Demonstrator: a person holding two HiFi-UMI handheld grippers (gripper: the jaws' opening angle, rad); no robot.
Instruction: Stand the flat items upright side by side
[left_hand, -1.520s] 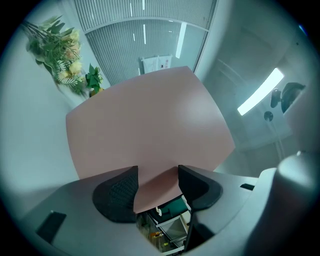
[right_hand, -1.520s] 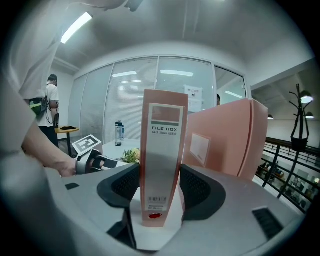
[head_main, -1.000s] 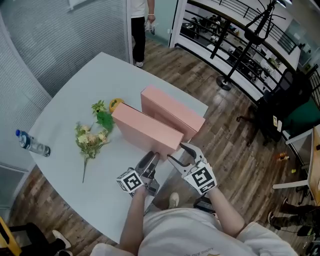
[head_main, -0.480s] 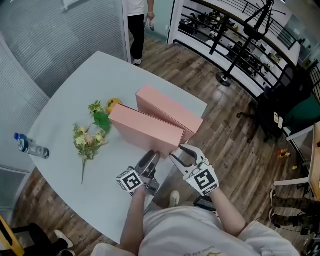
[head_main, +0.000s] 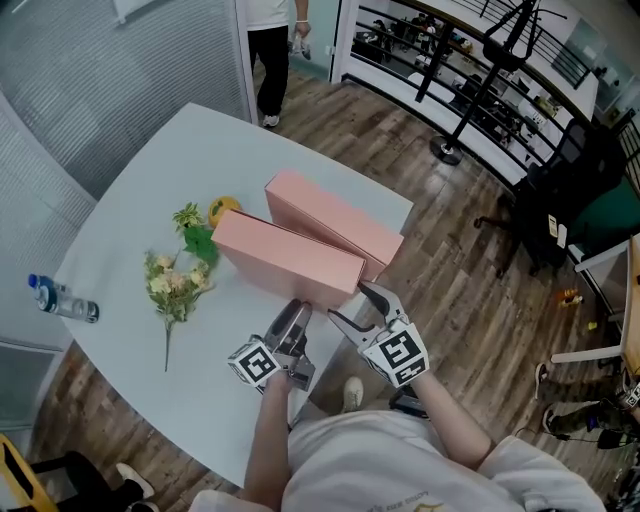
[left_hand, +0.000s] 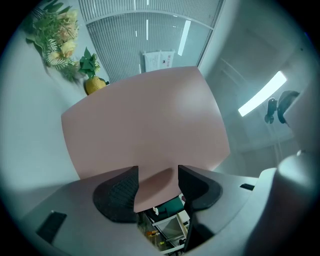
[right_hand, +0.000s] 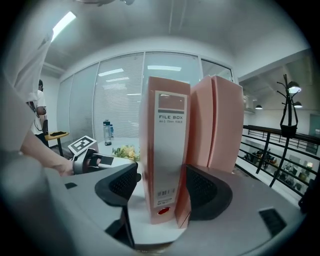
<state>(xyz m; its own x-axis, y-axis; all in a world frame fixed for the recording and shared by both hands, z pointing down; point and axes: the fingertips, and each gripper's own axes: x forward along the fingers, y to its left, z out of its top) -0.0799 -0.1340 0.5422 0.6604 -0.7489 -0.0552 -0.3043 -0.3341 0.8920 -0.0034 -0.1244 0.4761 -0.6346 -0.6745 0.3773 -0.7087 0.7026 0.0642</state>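
Two pink file boxes stand upright side by side on the pale table (head_main: 140, 190): the near box (head_main: 285, 258) and the far box (head_main: 335, 220). My left gripper (head_main: 298, 315) is shut on the near box's lower end. In the left gripper view its broad pink face (left_hand: 145, 120) fills the gap between the pads of that gripper (left_hand: 158, 187). My right gripper (head_main: 355, 305) has just been opening. The near box's labelled spine (right_hand: 167, 150) stands between its jaws (right_hand: 160, 192), with a gap at the left pad. The far box (right_hand: 217, 125) stands just to the right.
A spray of flowers (head_main: 175, 280) and a small yellow thing (head_main: 222, 210) lie left of the boxes. A water bottle (head_main: 60, 300) lies near the table's left edge. A person (head_main: 270, 50) stands beyond the far edge. Wooden floor, a stand and railing are on the right.
The right gripper's jaws drew closer together half a second ago and now stand wider apart. Both boxes and the left gripper keep their places.
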